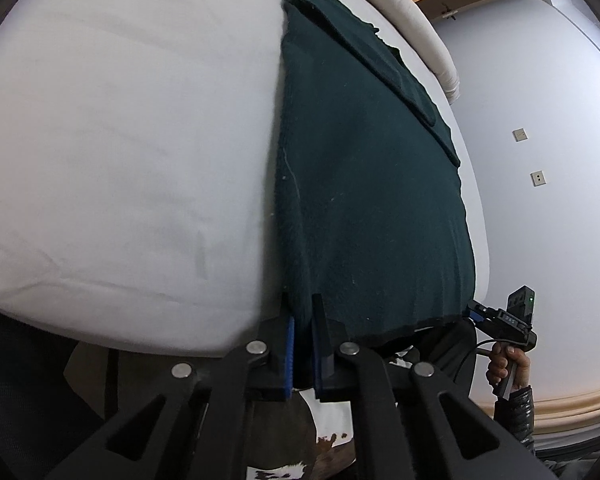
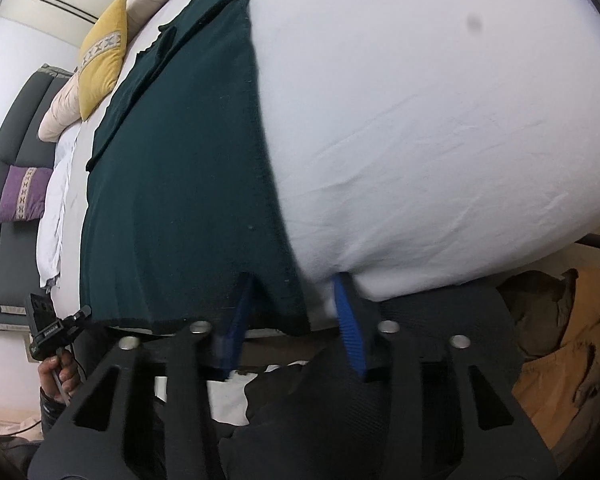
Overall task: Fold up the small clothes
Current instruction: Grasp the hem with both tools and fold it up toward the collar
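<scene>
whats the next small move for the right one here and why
Probably close the right hand-held gripper: its jaws stand open astride the near hem of the dark green garment, while the left hand-held gripper already looks shut on its corner.

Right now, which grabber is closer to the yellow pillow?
Left, probably. The yellow pillow lies by the garment's left side. The left gripper holds that corner; the right gripper straddles the opposite corner, open.

One dark green knit garment (image 1: 364,184) lies flat on the white bed (image 1: 120,140), folded lengthwise into a long strip. A sleeve lies folded over its far end. The near hem reaches the bed's edge.
</scene>
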`<state>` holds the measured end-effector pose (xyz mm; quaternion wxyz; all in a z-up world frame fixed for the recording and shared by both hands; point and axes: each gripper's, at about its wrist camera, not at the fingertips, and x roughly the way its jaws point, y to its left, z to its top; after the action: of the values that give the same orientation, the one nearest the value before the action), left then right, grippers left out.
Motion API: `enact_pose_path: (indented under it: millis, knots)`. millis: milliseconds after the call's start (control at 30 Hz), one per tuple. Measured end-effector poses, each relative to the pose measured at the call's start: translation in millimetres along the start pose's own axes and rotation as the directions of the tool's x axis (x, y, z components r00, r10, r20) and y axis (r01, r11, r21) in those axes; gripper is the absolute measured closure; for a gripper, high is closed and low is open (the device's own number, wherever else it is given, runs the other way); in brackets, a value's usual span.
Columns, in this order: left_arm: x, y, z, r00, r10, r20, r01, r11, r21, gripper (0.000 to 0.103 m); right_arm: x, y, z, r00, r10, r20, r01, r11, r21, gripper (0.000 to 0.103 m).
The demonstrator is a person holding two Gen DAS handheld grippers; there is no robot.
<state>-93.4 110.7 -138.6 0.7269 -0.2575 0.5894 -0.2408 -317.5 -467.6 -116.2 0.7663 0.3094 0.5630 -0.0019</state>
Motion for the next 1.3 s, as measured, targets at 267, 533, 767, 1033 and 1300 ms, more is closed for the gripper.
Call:
enact_pose_path:
  millis: [267,533,767,1033,1300]
  knots:
    - [-24.7,0.3,3.8,0.997,-0.064,0.032,0.064,0.998,-0.007,0.097,-15.0,12.3,-3.8,0.994,0.099,0.049,-0.099,0.995,-0.017,0.097]
    - [-68.6,-9.2,31.0,0.966,-0.203,0.159,0.212,0.977,-0.039,0.098,-64.3,42.5,28.0,0.929,0.306,0.209,-0.306,0.951,-0.033,0.097]
    - [-88.1,-19.1,80.5,0.902,-0.335,0.273,0.368,0.926,-0.078,0.098,-87.8,66.4,95.6,0.866,0.37,0.336,-0.383,0.923,-0.028,0.097]
    - [-72.5,-30.0,160.8,0.862,-0.352,0.364,0.418,0.901,-0.118,0.098,-74.4,99.1,198.6,0.839,0.349,0.418,-0.386,0.923,0.003,0.097]
    - [-34.0,-32.3,247.4,0.867,-0.32,0.383,0.398,0.906,-0.143,0.098,-26.8,129.1,294.5,0.852,0.29,0.436,-0.341,0.939,0.042,0.097]
